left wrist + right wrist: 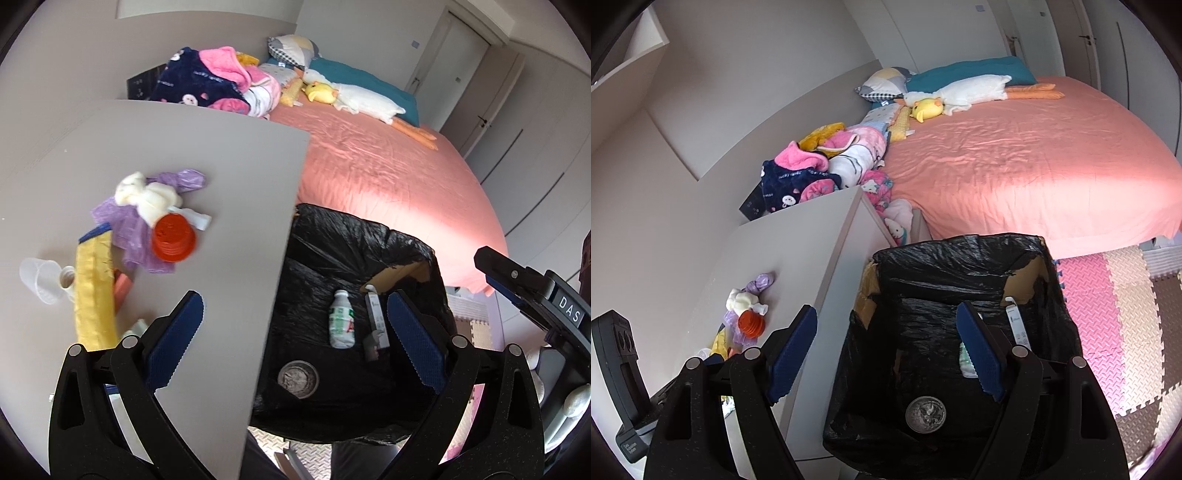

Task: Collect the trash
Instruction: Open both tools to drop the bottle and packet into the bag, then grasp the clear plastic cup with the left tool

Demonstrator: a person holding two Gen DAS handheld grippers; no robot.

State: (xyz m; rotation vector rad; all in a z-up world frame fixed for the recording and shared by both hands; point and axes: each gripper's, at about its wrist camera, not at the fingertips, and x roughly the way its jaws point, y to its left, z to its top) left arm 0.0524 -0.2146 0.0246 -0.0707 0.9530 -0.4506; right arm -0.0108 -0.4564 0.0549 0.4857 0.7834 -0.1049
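I am looking down along both tools at a bedroom corner. My left tool (295, 332) has its two blue-padded fingers spread wide with nothing between them; it hovers over the edge where a grey tabletop (221, 177) meets a cardboard bin lined with a black bag (354, 243). My right tool (886, 350) is also spread wide and empty, hanging above the same bin (960, 258).

Inside the bin, on the black liner, lie a small white bottle with a green and red label (341, 319), a narrow white carton (376, 319) just beside it, and a round silver lid (298, 378) nearer to me.

The rest of the trash sits on the tabletop, to the left of the bin: a red ridged cup (173, 238) on its side, touching crumpled purple plastic (133, 218) and a wad of white tissue (147, 195). Near them are a yellow wrapper with a blue end (94, 291), a clear plastic cup (40, 278) on its side, and a small white bottle with an open mouth (67, 281).

Beyond the tabletop is a bed with a pink sheet (388, 177), carrying a heap of clothes (214, 79), pillows and a white plush goose (362, 98). Foam floor mats (1108, 314) lie to the right of the bin.
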